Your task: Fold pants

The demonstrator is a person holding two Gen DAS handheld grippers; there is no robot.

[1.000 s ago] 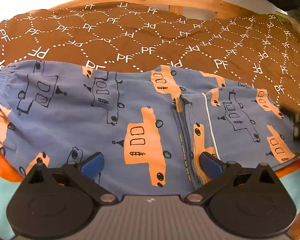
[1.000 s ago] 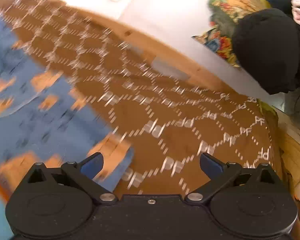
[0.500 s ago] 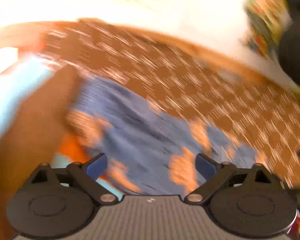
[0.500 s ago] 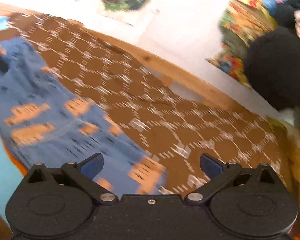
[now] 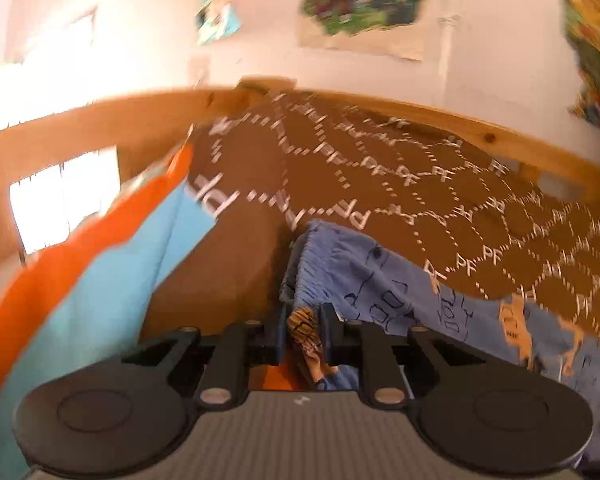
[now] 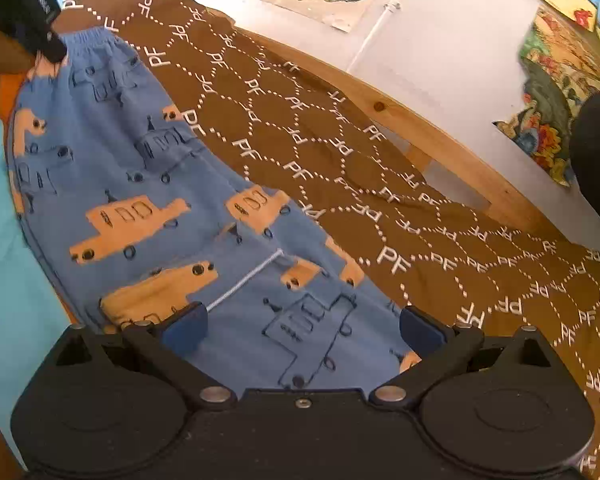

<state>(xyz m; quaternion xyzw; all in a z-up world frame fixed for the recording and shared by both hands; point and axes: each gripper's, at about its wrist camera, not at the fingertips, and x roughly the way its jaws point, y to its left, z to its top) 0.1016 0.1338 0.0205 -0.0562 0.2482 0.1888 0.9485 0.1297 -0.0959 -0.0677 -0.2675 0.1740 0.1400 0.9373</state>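
The left gripper [image 5: 303, 334] has just been closing its jaws and now pinches the pants [image 6: 148, 200] at the waistband corner. That thin bite could slip once lifted. The right gripper [image 6: 302, 326] hovers released over the leg end; a late grab there would skew the fold. The pants, blue with orange trucks, lie lengthwise on the brown bed cover [image 6: 440, 216], near its front edge.

Left gripper [image 5: 302, 334]: fingers, wide apart a second ago, have just been closing and now pinch the waistband corner of the blue truck-print pants [image 5: 380, 280]. Right gripper [image 6: 302, 326]: view swung from bedspread onto the pants.
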